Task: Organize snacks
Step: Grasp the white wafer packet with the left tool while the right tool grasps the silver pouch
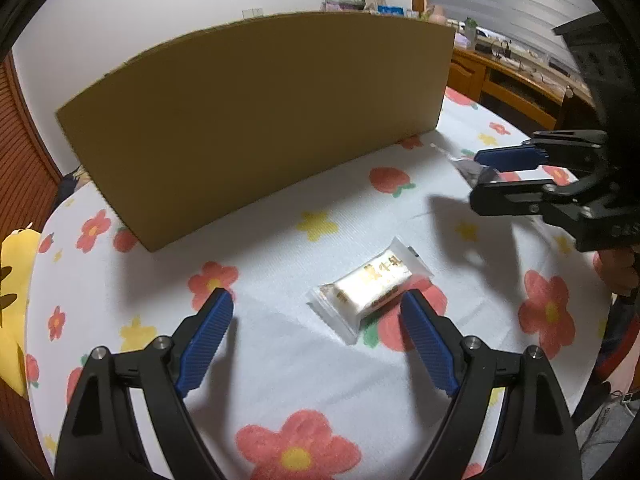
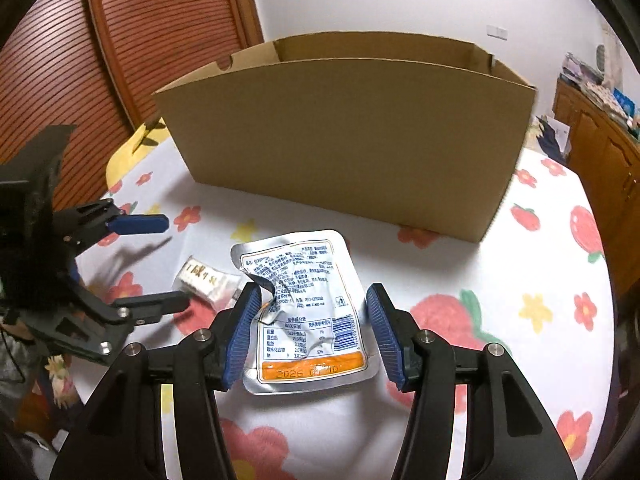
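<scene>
Flowered tablecloth (image 2: 460, 264), cardboard box (image 2: 352, 140) behind. Right gripper (image 2: 308, 332) gripping silver foil pouch (image 2: 300, 308); left gripper (image 1: 316, 336) spread wide, nearing white candy bar (image 1: 370, 288). Next: probably dropping both into box.

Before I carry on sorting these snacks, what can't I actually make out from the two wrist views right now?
- cardboard box interior: its tall front wall hides it in both views.
- silver pouch: right wrist view leaves unclear whether the right gripper pads press it; in left wrist view it is blurred.
- small white snack: partly hidden behind left gripper finger; print too small to read.
</scene>
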Action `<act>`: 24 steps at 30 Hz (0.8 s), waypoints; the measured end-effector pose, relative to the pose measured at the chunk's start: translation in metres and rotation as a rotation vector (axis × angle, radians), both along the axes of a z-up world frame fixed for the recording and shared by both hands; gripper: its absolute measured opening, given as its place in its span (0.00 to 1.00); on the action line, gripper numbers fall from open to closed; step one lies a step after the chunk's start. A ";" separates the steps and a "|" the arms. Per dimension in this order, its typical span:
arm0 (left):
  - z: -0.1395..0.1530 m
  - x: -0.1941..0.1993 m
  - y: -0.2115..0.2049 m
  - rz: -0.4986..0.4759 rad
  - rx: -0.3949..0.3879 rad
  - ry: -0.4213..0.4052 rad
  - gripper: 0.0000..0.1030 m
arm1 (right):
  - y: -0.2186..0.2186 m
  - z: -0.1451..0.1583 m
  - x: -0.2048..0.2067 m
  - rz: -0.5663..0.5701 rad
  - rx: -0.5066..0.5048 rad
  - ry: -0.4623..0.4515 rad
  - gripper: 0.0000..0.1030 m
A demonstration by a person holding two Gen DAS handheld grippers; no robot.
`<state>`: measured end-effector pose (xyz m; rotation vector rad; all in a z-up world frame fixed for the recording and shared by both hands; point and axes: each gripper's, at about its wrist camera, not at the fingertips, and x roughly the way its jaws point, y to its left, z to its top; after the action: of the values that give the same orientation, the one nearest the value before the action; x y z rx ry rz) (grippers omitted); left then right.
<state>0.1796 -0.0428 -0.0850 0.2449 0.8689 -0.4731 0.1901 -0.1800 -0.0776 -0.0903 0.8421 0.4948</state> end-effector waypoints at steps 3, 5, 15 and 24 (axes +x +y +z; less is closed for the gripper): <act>-0.001 0.006 -0.005 0.003 0.003 0.012 0.84 | 0.000 -0.001 -0.005 -0.004 -0.013 -0.010 0.54; 0.000 0.008 -0.007 0.006 -0.001 0.012 0.84 | 0.001 -0.003 -0.007 -0.004 -0.030 -0.017 0.54; 0.002 0.012 -0.011 -0.006 -0.025 0.047 0.60 | 0.000 -0.009 -0.006 -0.012 -0.046 -0.010 0.54; 0.004 0.011 -0.014 -0.011 -0.037 0.043 0.28 | -0.003 -0.016 -0.005 -0.018 -0.050 -0.001 0.54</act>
<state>0.1911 -0.0567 -0.0810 0.2063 0.9002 -0.5055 0.1854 -0.1826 -0.0936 -0.1287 0.8536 0.4573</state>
